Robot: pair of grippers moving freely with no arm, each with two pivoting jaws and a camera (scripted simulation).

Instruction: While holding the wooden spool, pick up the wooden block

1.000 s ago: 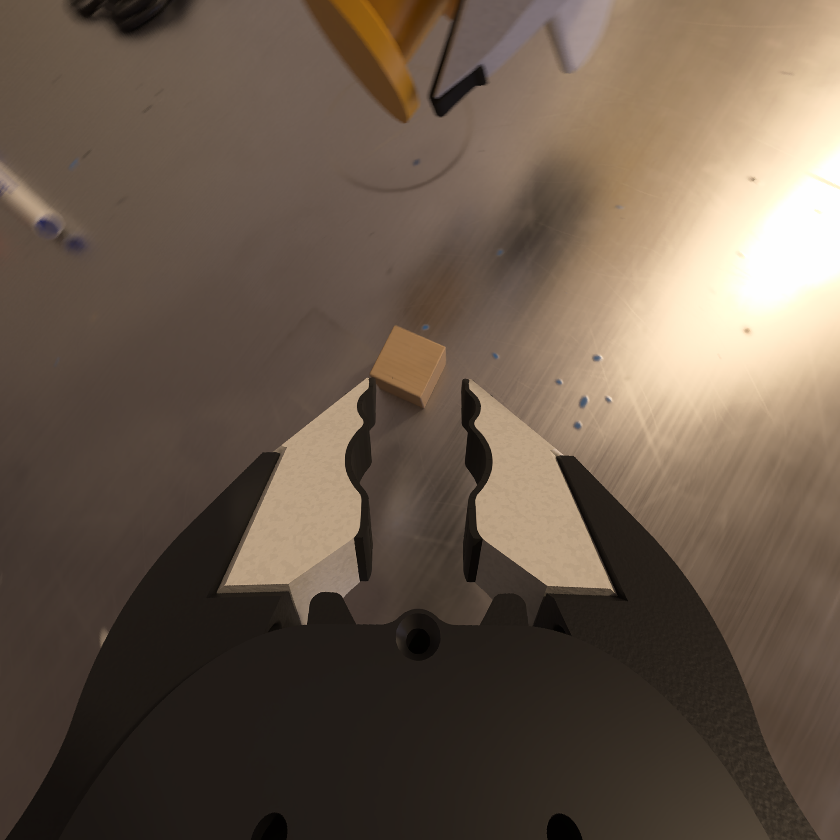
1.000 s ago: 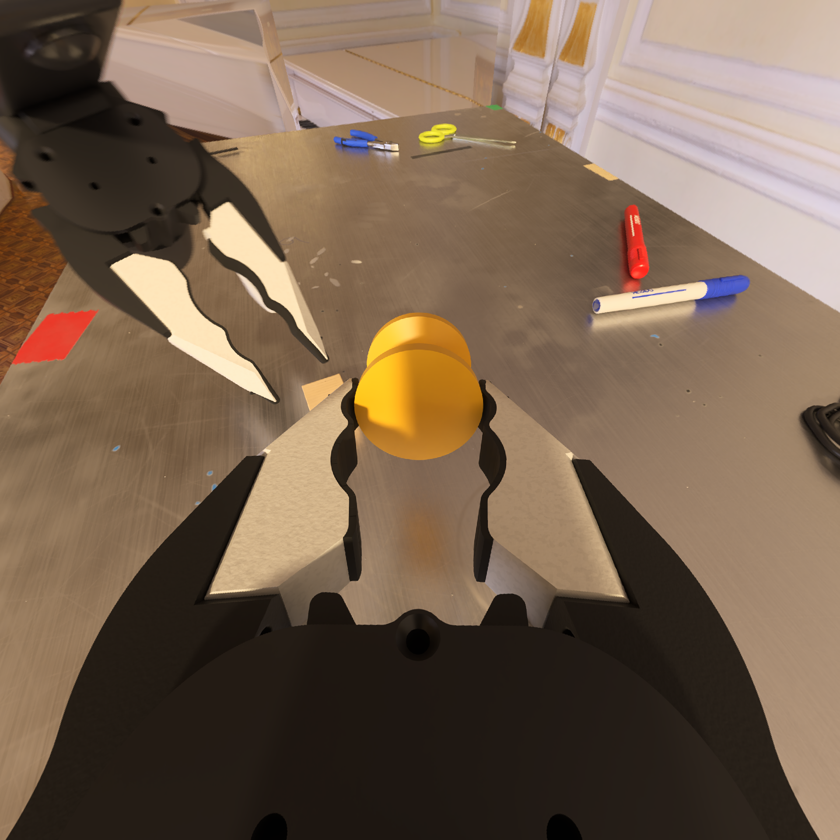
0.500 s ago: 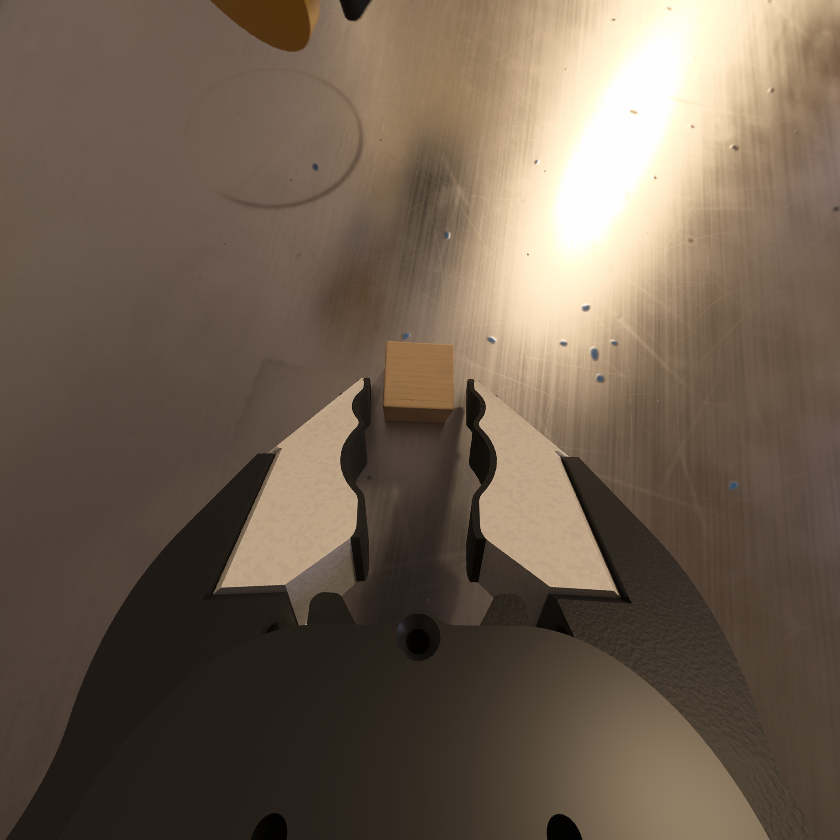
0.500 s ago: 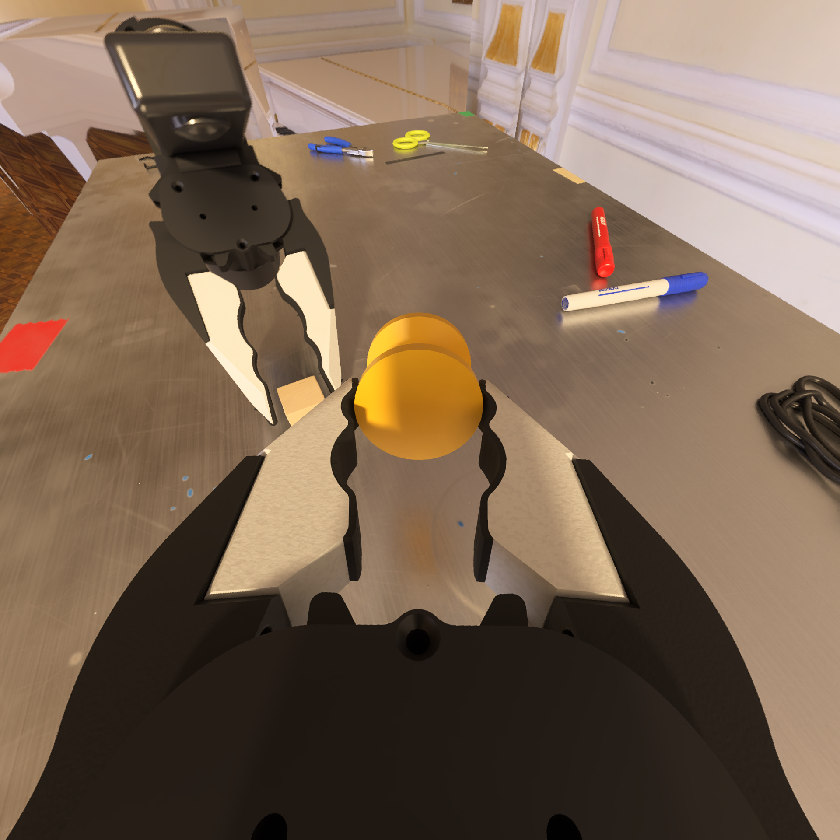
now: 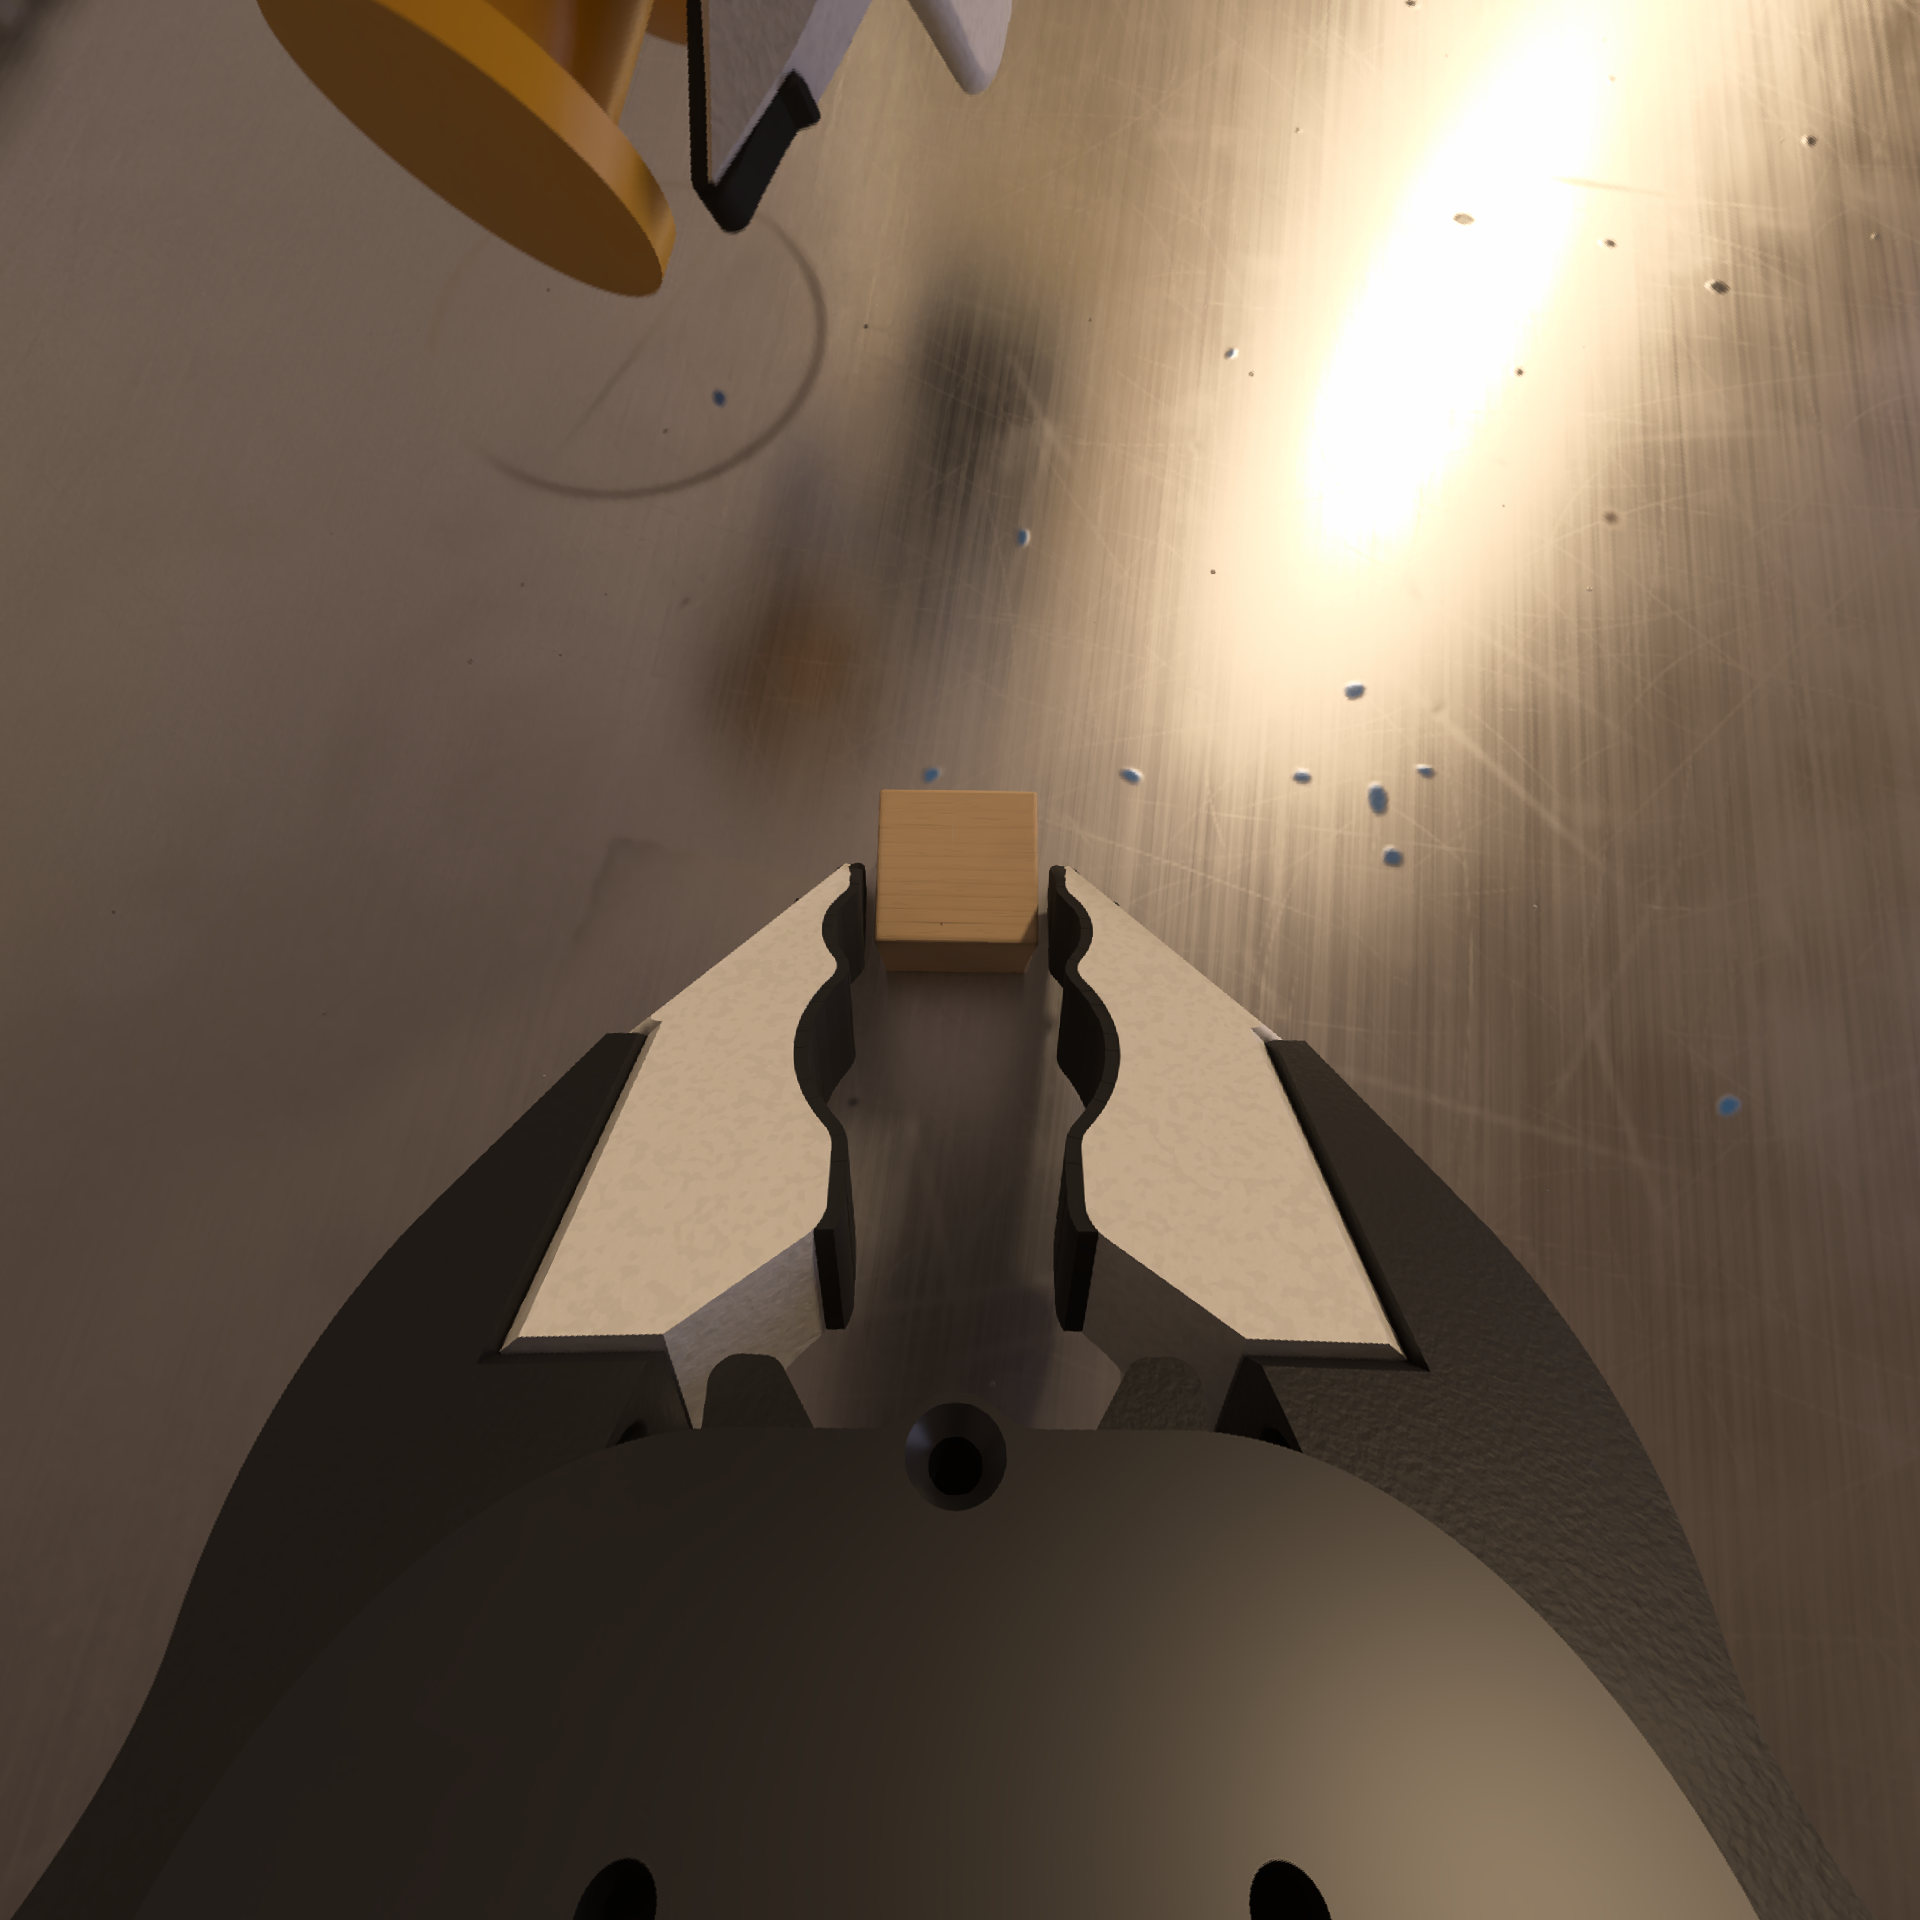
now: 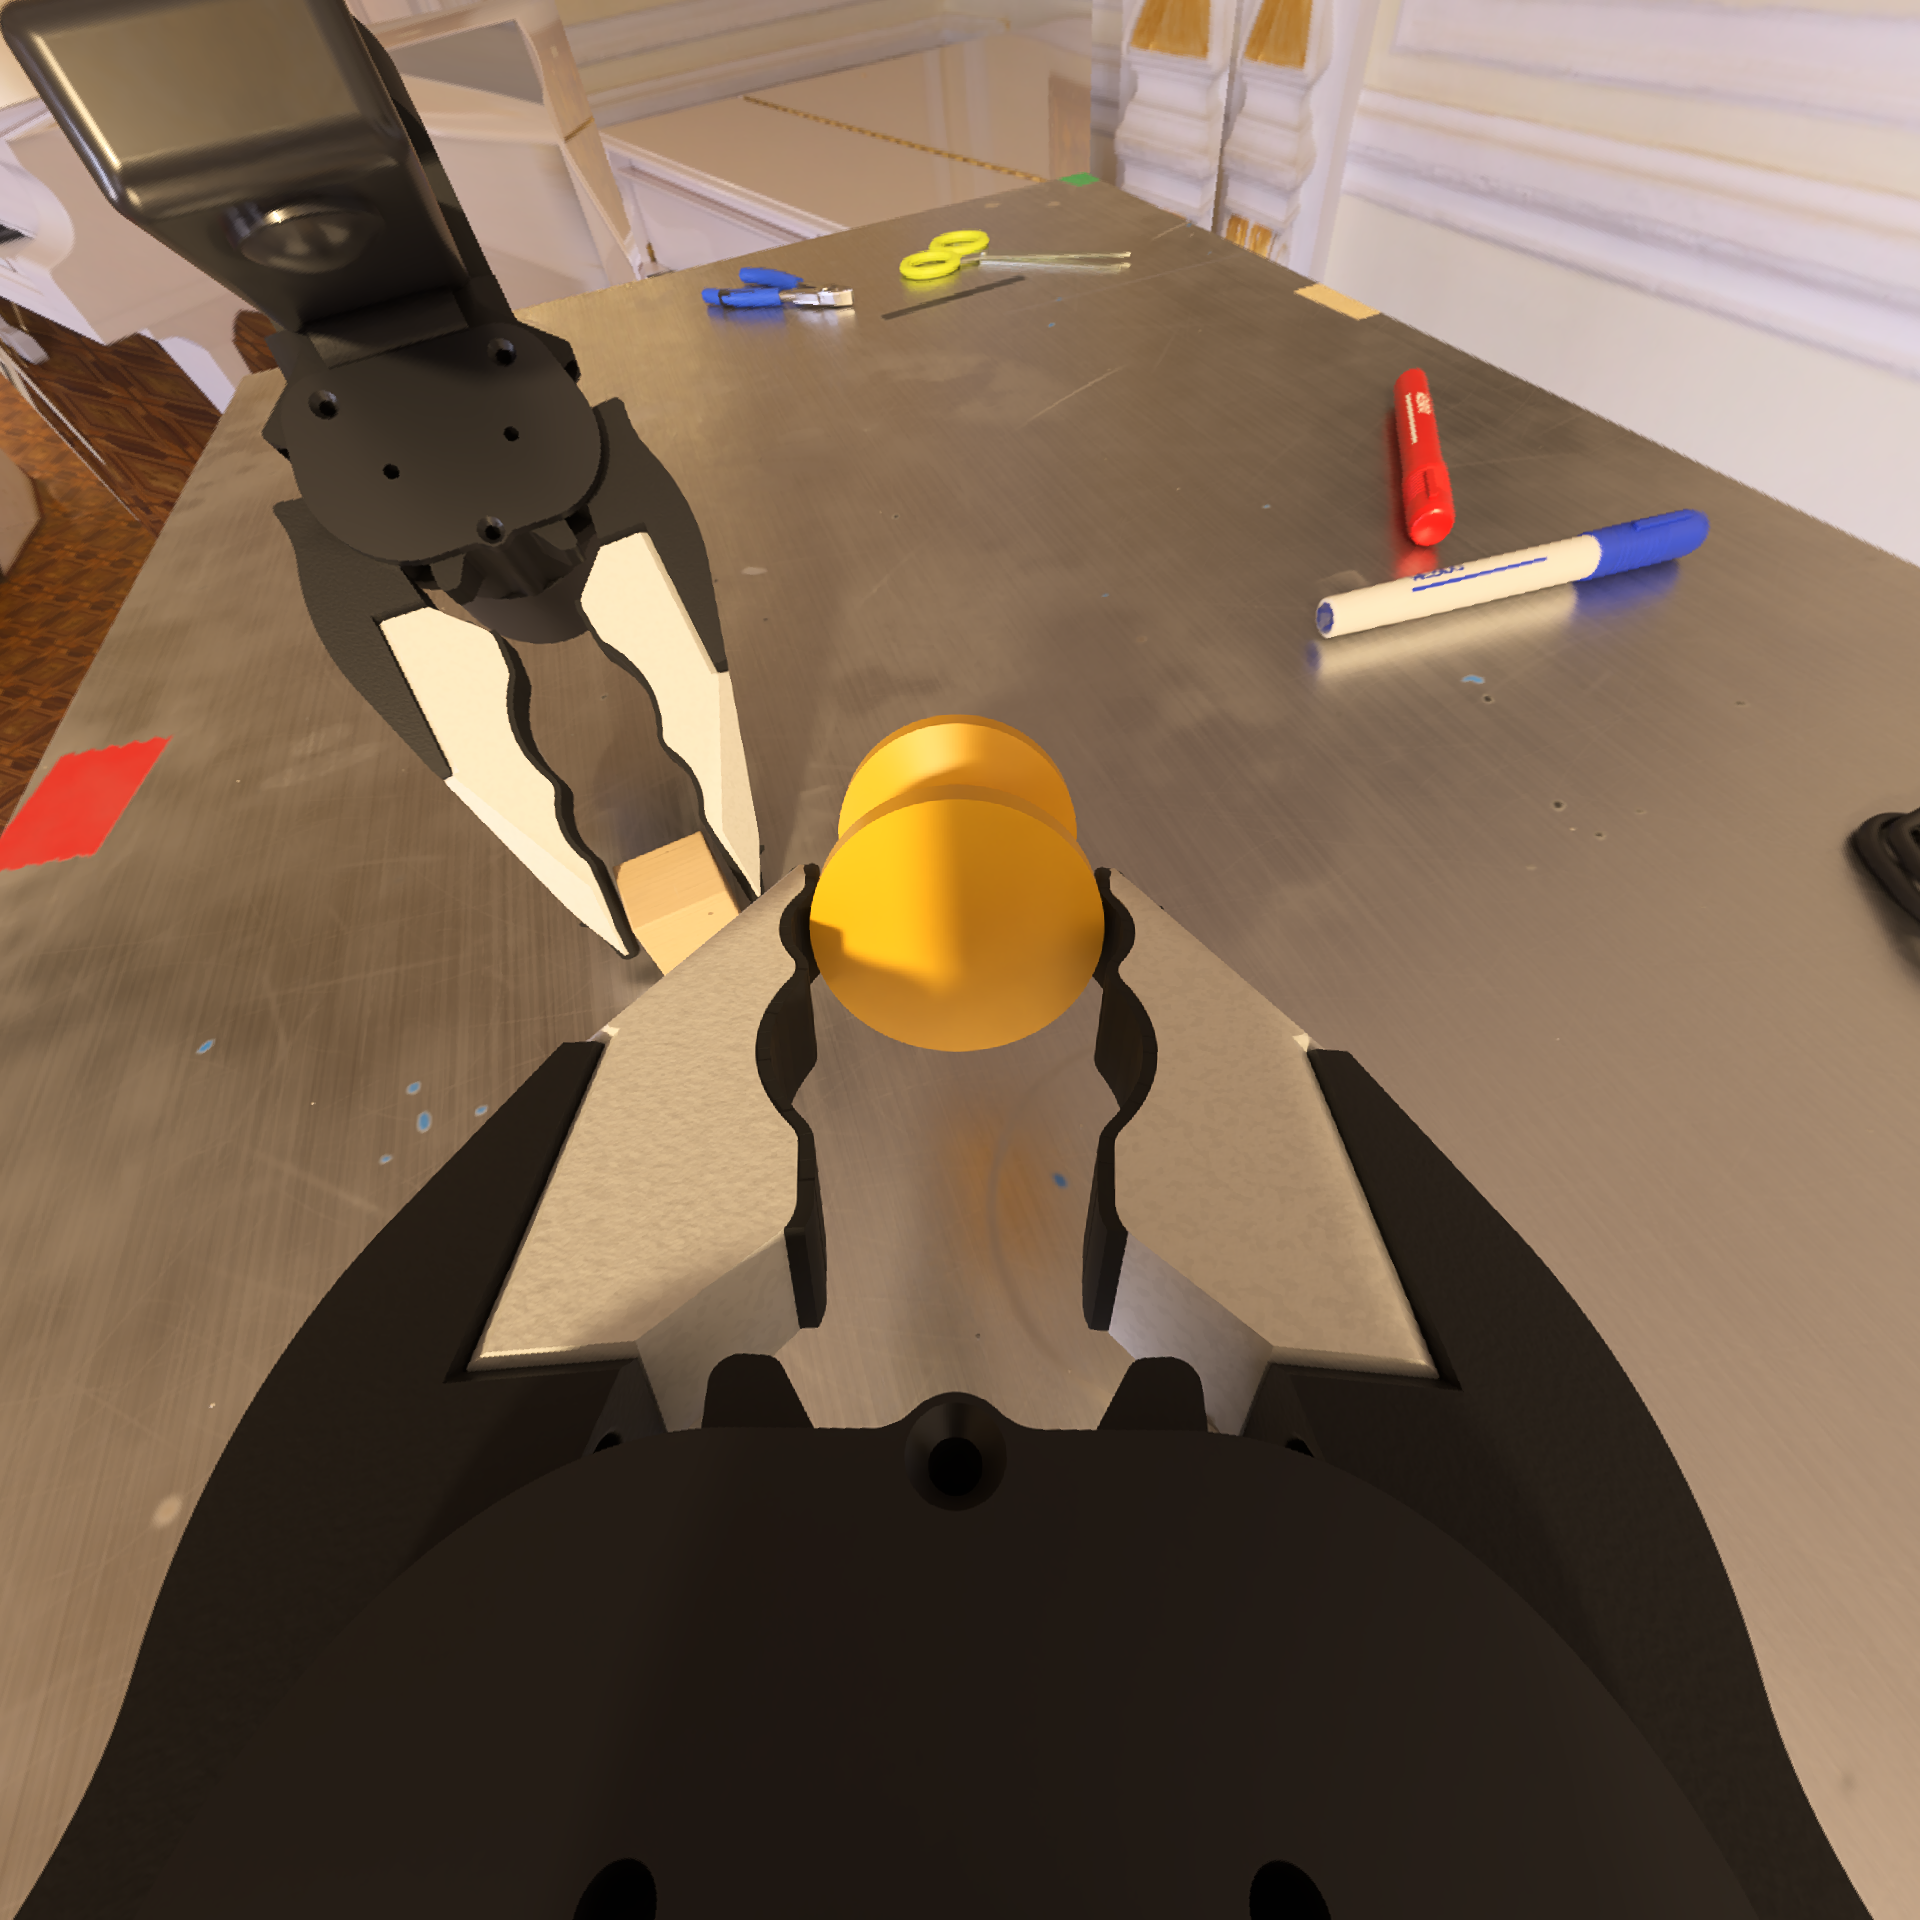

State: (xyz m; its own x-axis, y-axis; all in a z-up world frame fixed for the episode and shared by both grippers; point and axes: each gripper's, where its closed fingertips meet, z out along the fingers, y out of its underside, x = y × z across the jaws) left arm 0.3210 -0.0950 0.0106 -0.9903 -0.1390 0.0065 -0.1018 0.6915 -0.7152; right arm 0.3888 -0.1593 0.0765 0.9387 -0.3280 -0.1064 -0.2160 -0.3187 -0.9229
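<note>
You are working over a brushed metal table (image 6: 1039,520) in a pale panelled room, with a bright glare across the metal in the left wrist view and small blue flecks scattered over it. Your right gripper (image 6: 954,914) is clenched on the wooden spool (image 6: 956,914), holding it by its sides above the table with one round end facing the camera; in the left wrist view the same spool (image 5: 468,135) shows at the top left edge, with one fingertip of that gripper beside it. Your left gripper (image 5: 956,883) points steeply down at the table with its jaws parted, and the wooden block (image 5: 957,868) sits on the metal right between its fingertips (image 5: 842,904). The gaps on either side of the block look very thin, and you cannot tell from these views whether the pads already touch it. From the right wrist view, your left gripper (image 6: 675,914) stands just left of the spool, with the block (image 6: 675,894) partly hidden behind the nearer finger. Further back on the table lie yellow-handled scissors (image 6: 945,255) and blue-handled pliers (image 6: 774,291), well apart from the grippers. To the right lie a red marker (image 6: 1418,457) and a blue-capped marker (image 6: 1507,571), close together. A red patch (image 6: 78,800) marks the table's left edge, and something black (image 6: 1891,873) shows at the right edge.
</note>
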